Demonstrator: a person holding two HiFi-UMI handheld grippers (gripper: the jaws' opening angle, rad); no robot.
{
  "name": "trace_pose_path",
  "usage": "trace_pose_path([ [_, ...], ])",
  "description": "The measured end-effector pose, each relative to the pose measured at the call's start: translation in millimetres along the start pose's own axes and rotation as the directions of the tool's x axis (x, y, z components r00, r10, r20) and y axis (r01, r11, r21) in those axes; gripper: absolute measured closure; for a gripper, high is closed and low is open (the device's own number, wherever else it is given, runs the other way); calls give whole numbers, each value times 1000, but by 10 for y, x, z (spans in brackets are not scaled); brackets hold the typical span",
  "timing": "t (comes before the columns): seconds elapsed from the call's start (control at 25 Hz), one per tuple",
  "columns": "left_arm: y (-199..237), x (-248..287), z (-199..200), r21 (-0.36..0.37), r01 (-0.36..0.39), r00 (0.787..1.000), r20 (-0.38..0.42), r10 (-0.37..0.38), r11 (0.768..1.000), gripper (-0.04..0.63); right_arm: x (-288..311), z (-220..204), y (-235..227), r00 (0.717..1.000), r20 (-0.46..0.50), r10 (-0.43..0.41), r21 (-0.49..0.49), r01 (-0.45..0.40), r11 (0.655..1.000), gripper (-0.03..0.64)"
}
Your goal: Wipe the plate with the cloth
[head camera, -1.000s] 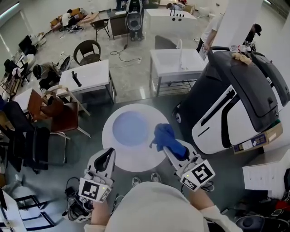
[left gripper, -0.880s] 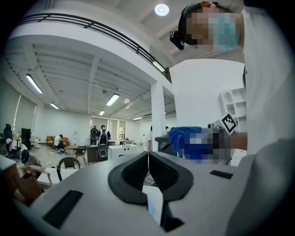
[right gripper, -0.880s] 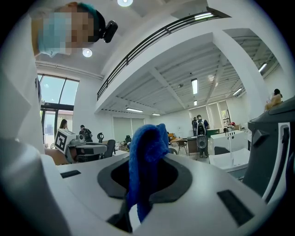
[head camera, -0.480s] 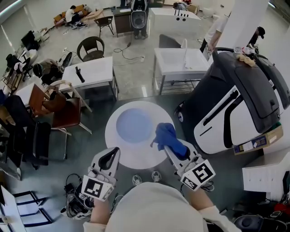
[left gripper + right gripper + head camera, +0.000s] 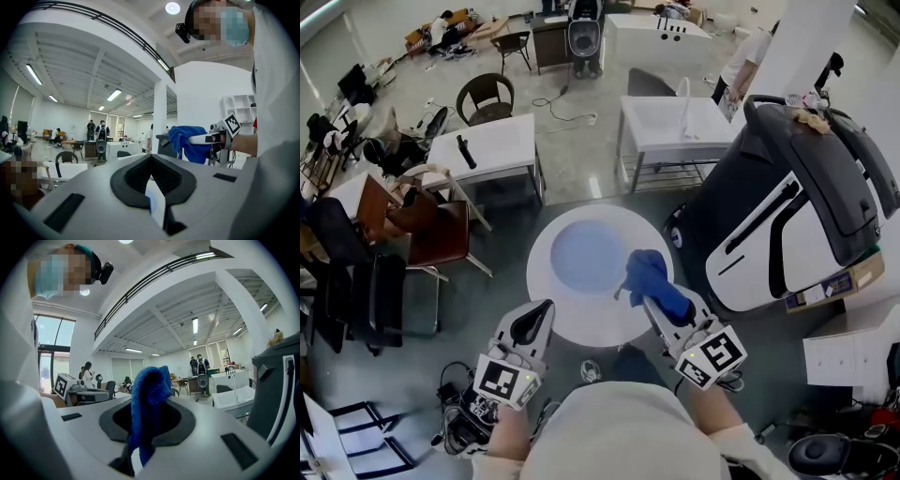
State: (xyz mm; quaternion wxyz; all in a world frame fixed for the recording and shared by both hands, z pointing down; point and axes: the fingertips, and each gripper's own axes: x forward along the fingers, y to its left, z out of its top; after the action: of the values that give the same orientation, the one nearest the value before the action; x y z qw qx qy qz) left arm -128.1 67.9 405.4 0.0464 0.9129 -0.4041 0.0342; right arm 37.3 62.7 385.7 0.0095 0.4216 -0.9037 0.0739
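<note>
A pale blue plate [image 5: 584,255] lies in the middle of a small round white table [image 5: 553,314]. My right gripper [image 5: 650,298] is shut on a blue cloth [image 5: 651,275], which hangs bunched over the table just right of the plate's rim. The right gripper view shows the cloth [image 5: 146,401] draped from between the jaws. My left gripper [image 5: 545,309] is shut and holds nothing, hovering at the table's near left edge. Its closed jaws show in the left gripper view [image 5: 151,164], with the cloth [image 5: 186,140] off to the right.
A large black-and-white machine [image 5: 797,206] stands close on the right. White tables [image 5: 487,145] [image 5: 670,127] stand beyond, with brown chairs [image 5: 441,239] to the left. Cables [image 5: 459,422] lie on the floor near my left side. People stand in the far background.
Both grippers have shifted a little forward and lower toward the table. The cloth stays in the right gripper, now closer to the plate's right rim. The left jaws stay shut.
</note>
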Motion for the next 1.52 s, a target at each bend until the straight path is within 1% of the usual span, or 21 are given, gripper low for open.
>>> trace_pose_path([
  [0.2, 101, 137, -50, -27, 4, 1000, -12, -4, 1000, 563, 184, 22, -89, 1000, -14, 21, 3, -20, 1000, 525],
  [0.36, 197, 298, -104, -35, -16, 1000, -27, 15, 999, 563, 345, -21, -236, 998, -32, 52, 2, -52, 999, 525],
  [0.56, 330, 532, -267, -53, -63, 996, -72, 59, 997, 563, 565, -118, -429, 992, -64, 112, 12, -111, 994, 525],
  [0.64, 365, 634, -343, -62, -70, 994, -94, 64, 996, 563, 668, -146, -504, 988, -72, 135, 18, -134, 991, 525],
  [0.76, 411, 775, -480, -88, -71, 991, -117, 60, 994, 563, 806, -158, -591, 983, -57, 175, 46, -172, 984, 523],
  [0.96, 581, 950, -690, -115, -109, 983, -158, 91, 987, 563, 1043, -264, -721, 975, -83, 207, 51, -204, 978, 523],
  [1.08, 726, 1054, -936, -143, -148, 971, -211, 116, 978, 563, 1163, -367, -810, 970, -110, 218, 55, -213, 975, 523],
  [1.2, 879, 1134, -1277, -208, -200, 952, -274, 139, 958, 563, 1272, -497, -906, 964, -136, 227, 63, -220, 973, 523],
  [1.32, 1028, 1178, -1615, -290, -267, 930, -327, 167, 919, 563, 1380, -657, -1001, 959, -161, 234, 65, -226, 972, 523],
  [1.4, 1119, 1199, -1855, -337, -321, 909, -373, 188, 885, 563, 1446, -765, -1064, 956, -187, 228, 56, -221, 974, 523],
  [1.44, 1158, 1208, -1975, -364, -349, 897, -397, 195, 864, 563, 1474, -819, -1095, 954, -199, 222, 56, -216, 975, 523],
  [1.52, 1218, 1220, -2190, -420, -401, 874, -441, 203, 814, 563, 1516, -921, -1144, 952, -216, 216, 61, -208, 976, 523],
])
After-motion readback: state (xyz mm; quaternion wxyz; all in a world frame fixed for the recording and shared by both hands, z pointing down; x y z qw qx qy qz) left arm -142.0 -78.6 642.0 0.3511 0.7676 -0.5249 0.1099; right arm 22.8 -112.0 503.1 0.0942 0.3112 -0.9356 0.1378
